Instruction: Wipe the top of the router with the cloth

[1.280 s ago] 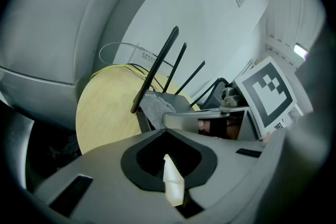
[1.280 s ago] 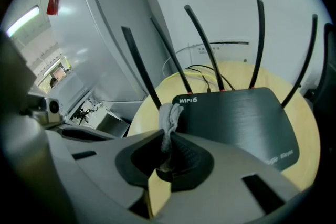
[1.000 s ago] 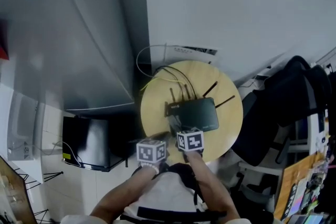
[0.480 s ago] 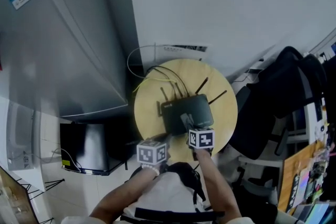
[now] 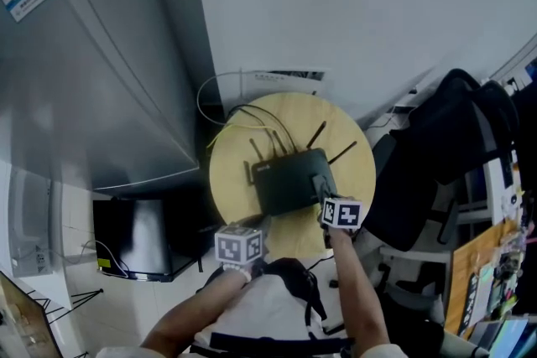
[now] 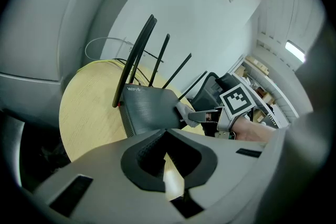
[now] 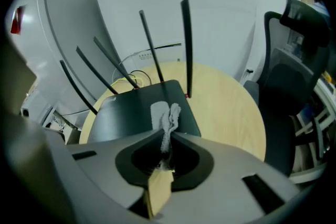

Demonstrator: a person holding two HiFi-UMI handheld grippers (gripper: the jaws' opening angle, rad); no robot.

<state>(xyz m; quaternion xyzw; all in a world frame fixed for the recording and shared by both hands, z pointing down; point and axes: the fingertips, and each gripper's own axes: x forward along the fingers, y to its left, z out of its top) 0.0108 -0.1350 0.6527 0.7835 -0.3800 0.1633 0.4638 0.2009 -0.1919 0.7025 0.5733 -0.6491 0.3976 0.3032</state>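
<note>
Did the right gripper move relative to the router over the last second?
Yes. The right gripper slid rightward over the router, from its near middle to its right edge, cloth clamped.

We see the black router (image 5: 289, 180) lying flat near the middle of the round wooden table (image 5: 228, 180), its thin antennas raised. The small, pale grey cloth (image 7: 167, 115) lies bunched on the router's top, toward its right side, pinched by the right gripper (image 7: 167, 136).

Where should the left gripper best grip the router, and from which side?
Probably the router at its near left corner, from the person's side: the body is flat, antennas line the far edge, and the right gripper holds the cloth at right.
</note>
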